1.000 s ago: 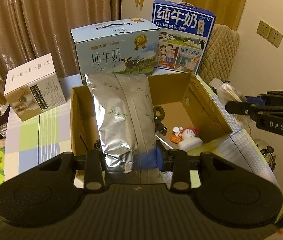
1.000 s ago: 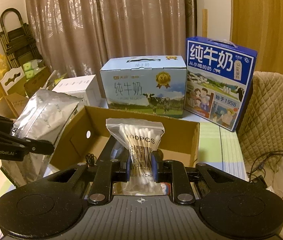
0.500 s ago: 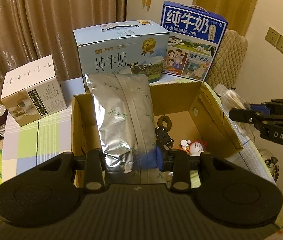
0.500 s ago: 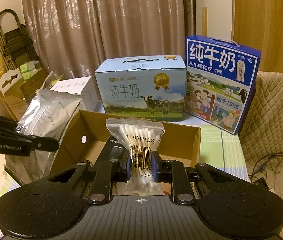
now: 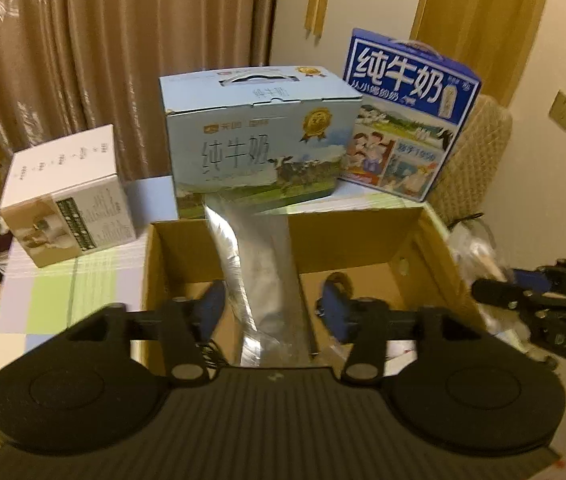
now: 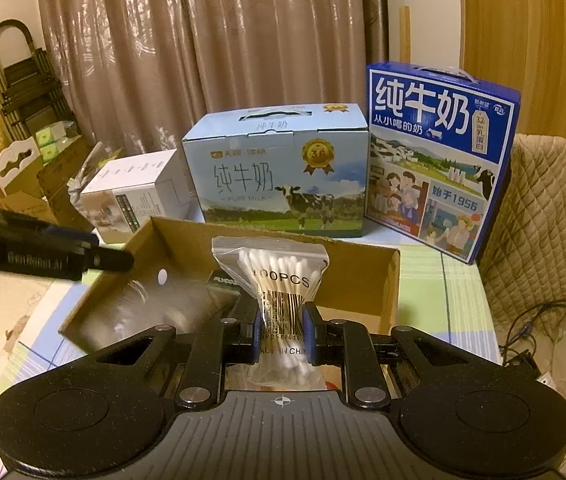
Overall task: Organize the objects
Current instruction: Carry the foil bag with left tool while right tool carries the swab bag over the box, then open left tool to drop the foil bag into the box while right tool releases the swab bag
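Two milk cartons [image 6: 283, 172] and one white box [image 5: 67, 196] stand along the desk's [image 5: 63, 292] far edge behind one open cardboard box [image 5: 363, 240]. One silver pouch [image 5: 261, 272] stands upright, long axis vertical, inside it between the opening, spread left tongs [image 5: 273, 308], untouched. The right tongs [image 6: 283, 334] pinch one upright cotton-swab bag [image 6: 279, 280] above the box.

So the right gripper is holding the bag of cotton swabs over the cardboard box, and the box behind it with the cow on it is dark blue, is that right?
Not quite: the box with the cow is light blue; the dark blue one stands beside it, as the right wrist view shows. The right gripper does hold the bag of cotton swabs over the cardboard box.
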The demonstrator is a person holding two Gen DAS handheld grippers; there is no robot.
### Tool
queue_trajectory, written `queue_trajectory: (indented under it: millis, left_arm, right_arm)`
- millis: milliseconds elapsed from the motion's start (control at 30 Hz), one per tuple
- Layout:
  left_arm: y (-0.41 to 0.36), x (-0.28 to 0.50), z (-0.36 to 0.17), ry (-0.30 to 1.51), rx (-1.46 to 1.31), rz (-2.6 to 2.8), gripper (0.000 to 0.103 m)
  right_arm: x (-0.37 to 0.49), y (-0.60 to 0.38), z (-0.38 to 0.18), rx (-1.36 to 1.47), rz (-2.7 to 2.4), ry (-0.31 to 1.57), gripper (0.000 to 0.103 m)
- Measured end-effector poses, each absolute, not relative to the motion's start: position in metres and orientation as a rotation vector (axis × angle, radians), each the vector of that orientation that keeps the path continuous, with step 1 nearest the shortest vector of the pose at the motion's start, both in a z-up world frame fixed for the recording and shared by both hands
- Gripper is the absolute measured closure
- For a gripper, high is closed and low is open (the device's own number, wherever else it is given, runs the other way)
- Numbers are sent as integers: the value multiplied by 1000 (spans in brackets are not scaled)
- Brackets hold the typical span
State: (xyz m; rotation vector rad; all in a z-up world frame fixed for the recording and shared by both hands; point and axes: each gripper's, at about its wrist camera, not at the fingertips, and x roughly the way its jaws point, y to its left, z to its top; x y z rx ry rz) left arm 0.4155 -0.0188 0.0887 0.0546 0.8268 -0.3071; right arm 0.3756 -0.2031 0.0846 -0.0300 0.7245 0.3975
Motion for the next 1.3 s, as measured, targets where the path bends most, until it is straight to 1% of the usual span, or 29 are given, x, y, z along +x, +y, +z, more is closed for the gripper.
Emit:
queue_trajectory:
  millis: [100, 367, 967, 1000, 1033, 1067, 1100, 1167, 1233, 1300]
  left_arm:
    - [-24, 410, 84, 838, 105, -312, 53]
    - [-26, 400, 69, 872, 134, -322, 53]
    - [-21, 397, 62, 882, 119, -330, 52]
    - [-21, 397, 62, 881, 118, -329, 51]
    - [-20, 397, 62, 880, 114, -328, 50]
    - [-19, 397, 62, 877, 110, -327, 47]
    - [-18, 397, 62, 875, 106, -323, 43]
    - [-15, 395, 62, 871, 103, -316, 38]
    - [-13, 391, 62, 865, 101, -312, 30]
    - [-12, 384, 62, 846, 106, -307, 17]
  right_arm:
    - [375, -204, 85, -26, 395, 725, 86]
    - [374, -203, 85, -24, 401, 726, 86]
    - [380, -197, 81, 5, 403, 723, 86]
    - [382, -198, 81, 25, 412, 714, 77]
    - [384, -200, 80, 50, 415, 706, 53]
    - [386, -203, 80, 79, 411, 699, 39]
    - [387, -206, 80, 112, 401, 686, 29]
    - [387, -214, 82, 152, 404, 669, 29]
    - [384, -218, 83, 148, 394, 673, 29]
    - [379, -222, 83, 137, 379, 677, 29]
